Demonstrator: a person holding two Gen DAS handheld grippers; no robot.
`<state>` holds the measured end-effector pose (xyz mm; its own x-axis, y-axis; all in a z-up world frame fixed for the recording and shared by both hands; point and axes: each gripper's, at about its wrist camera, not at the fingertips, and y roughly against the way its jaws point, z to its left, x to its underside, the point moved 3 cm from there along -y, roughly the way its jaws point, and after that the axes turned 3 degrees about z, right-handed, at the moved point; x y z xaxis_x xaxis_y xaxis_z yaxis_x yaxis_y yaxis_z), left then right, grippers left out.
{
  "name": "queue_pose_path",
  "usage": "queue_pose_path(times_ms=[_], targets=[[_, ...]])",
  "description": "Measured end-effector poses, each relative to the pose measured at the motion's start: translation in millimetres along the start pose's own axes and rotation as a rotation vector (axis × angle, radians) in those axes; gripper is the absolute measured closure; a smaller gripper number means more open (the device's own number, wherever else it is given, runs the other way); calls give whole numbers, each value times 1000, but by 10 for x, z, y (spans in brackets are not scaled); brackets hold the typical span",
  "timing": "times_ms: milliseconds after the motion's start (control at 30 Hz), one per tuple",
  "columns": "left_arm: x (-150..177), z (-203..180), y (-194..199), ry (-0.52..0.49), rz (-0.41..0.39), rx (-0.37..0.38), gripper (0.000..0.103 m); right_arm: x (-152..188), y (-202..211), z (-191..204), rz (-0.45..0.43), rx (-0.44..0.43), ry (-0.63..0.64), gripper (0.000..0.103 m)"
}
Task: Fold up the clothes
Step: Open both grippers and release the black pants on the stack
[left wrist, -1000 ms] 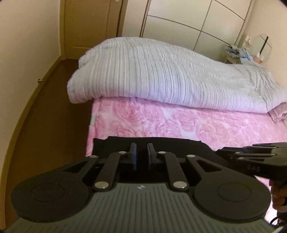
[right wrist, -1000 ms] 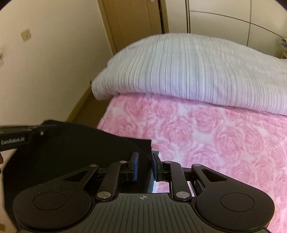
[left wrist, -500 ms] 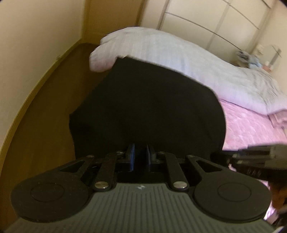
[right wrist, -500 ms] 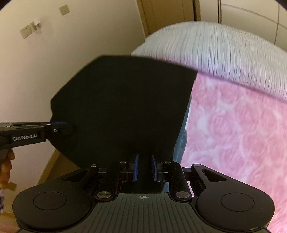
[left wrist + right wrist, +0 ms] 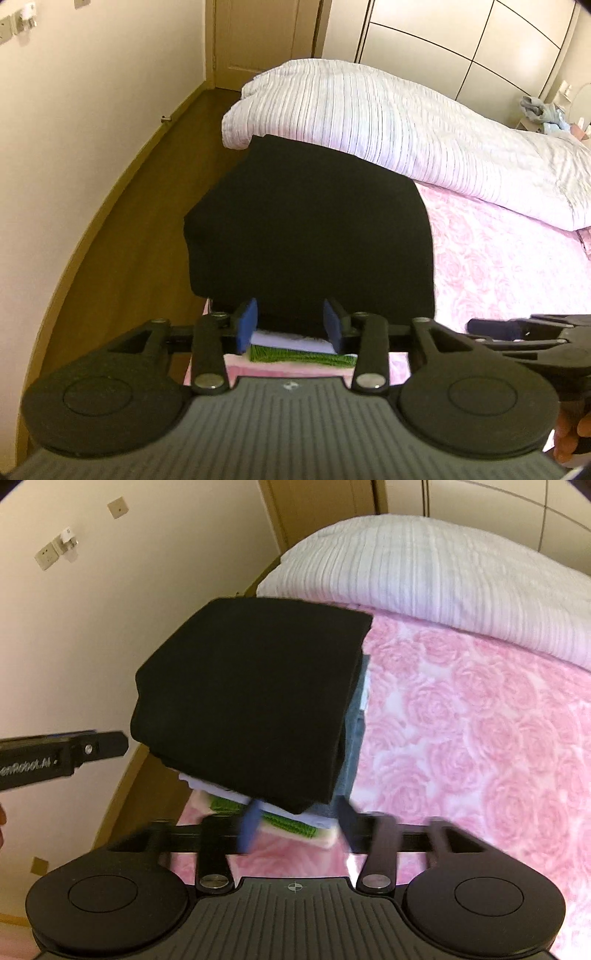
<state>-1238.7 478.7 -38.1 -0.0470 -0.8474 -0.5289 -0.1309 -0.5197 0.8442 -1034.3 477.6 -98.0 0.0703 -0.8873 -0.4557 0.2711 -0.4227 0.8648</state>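
A folded black garment point(image 5: 310, 236) is seen lying on top of a small stack of folded clothes at the near corner of a bed, whose pink rose-patterned sheet point(image 5: 498, 266) is exposed to the right of the stack. Beneath the black piece, a white layer point(image 5: 291, 336) and a green knitted layer point(image 5: 299, 355) are visible at the stack's near edge, and a grey-blue layer point(image 5: 354, 749) is shown along its right side in the right wrist view. The left gripper point(image 5: 291, 325) is held with its blue-padded fingers point(image 5: 246, 325) spread apart, one at each side of the near edge of the stack; nothing is clamped between them. The right gripper point(image 5: 299, 823) is likewise held with its jaws apart, just in front of the stack's near right corner, its fingers being blurred. In the left wrist view the right gripper is seen at the right edge, beside the stack, and part of a hand point(image 5: 570, 439) is glimpsed below it. A striped white duvet point(image 5: 388, 122) is bunched across the far part of the bed, its edge touching or just behind the black garment. A wooden floor point(image 5: 122, 236), a door point(image 5: 258, 40) and pale wardrobe fronts point(image 5: 443, 37) are seen beyond.
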Motion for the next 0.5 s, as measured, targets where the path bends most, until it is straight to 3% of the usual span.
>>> queue_pose_path(times_ms=[333,500], targets=[[251,-271,446,33,-41,-149,46,79,352,159,-23,74,81,33],[358,-385,556,85,-59,-199,45,123,498,103,-28,43,157,33]])
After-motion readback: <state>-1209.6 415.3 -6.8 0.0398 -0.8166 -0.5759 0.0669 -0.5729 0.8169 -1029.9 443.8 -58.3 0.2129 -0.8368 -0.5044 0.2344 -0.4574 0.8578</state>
